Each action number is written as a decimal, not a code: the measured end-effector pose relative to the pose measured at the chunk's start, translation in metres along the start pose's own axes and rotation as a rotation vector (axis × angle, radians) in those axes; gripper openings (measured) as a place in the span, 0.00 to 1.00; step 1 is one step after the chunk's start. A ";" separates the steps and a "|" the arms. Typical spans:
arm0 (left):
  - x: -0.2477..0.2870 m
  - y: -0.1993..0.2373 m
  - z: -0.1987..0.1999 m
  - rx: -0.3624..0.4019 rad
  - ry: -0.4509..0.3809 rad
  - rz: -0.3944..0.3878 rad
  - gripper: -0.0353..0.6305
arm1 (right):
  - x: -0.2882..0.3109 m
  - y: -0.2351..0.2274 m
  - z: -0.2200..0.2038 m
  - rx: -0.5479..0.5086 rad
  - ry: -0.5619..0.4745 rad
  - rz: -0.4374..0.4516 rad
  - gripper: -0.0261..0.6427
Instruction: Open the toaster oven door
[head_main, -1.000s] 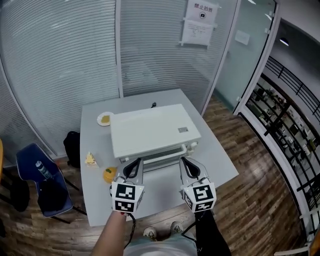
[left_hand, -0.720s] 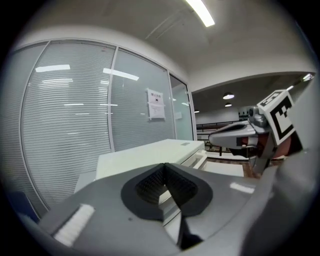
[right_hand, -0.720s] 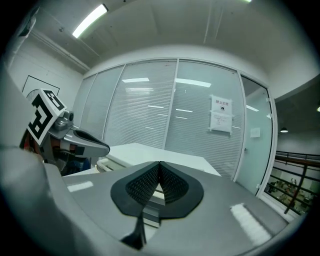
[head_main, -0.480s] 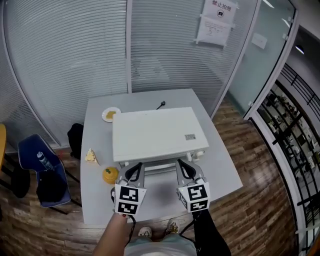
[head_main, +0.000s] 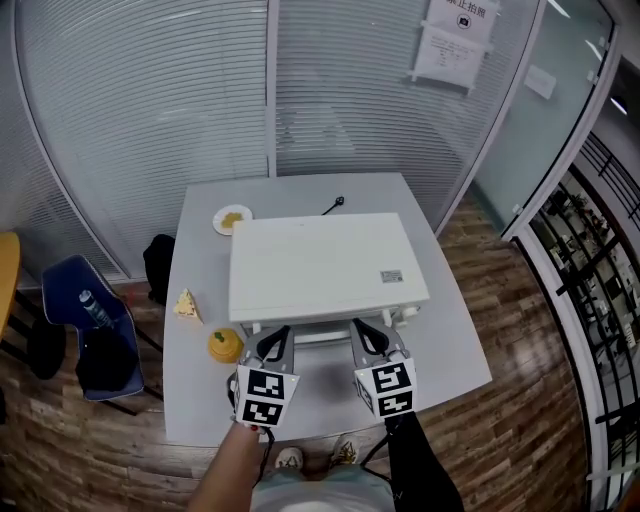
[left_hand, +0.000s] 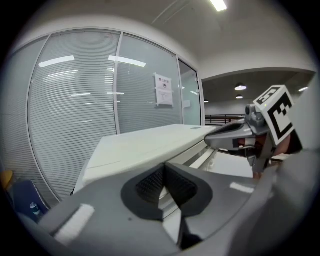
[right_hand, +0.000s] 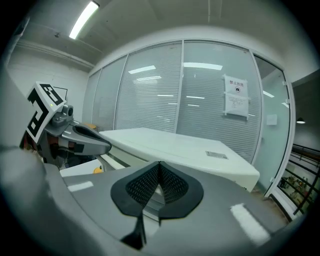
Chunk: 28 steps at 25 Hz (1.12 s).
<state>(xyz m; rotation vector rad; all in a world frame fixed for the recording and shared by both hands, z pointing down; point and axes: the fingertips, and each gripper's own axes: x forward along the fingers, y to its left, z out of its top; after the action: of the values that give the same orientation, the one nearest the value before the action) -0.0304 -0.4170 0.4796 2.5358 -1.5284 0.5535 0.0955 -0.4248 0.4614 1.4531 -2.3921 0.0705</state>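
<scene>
The white toaster oven (head_main: 325, 265) stands on a grey table (head_main: 445, 340), its front facing me and its door closed. The door's handle bar (head_main: 322, 336) runs along the front between my two grippers. My left gripper (head_main: 274, 340) is shut, empty, and hovers just before the oven's front left. Just before the front right, my right gripper (head_main: 362, 335) is also shut and holds nothing. In the left gripper view the pads meet (left_hand: 164, 166) with the oven (left_hand: 145, 145) beyond. The right gripper view shows the same, with pads touching (right_hand: 159, 165) and the oven (right_hand: 180, 147) ahead.
On the table's left side lie a small plate with yellow food (head_main: 232, 219), a cake wedge (head_main: 186, 304) and a yellow fruit (head_main: 224, 345). A power cable (head_main: 335, 207) trails behind the oven. A blue chair with a bottle (head_main: 95, 340) stands left of the table, and glass walls behind.
Both grippers have closed in on the oven's front, now flanking the handle bar. The head view has shifted, so the table sits more centred. The door stays closed.
</scene>
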 end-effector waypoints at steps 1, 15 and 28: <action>0.000 0.000 0.000 0.001 -0.001 0.005 0.14 | 0.002 0.002 -0.004 0.004 0.017 0.012 0.04; -0.009 0.008 -0.010 -0.146 -0.001 0.014 0.14 | 0.004 0.006 -0.011 0.098 0.046 0.021 0.04; -0.037 -0.018 -0.035 -0.102 -0.029 0.025 0.14 | -0.025 0.024 -0.036 0.069 0.084 -0.019 0.04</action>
<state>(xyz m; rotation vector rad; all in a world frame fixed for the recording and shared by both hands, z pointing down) -0.0383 -0.3678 0.4994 2.4623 -1.5587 0.4320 0.0940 -0.3845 0.4906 1.4731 -2.3290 0.2072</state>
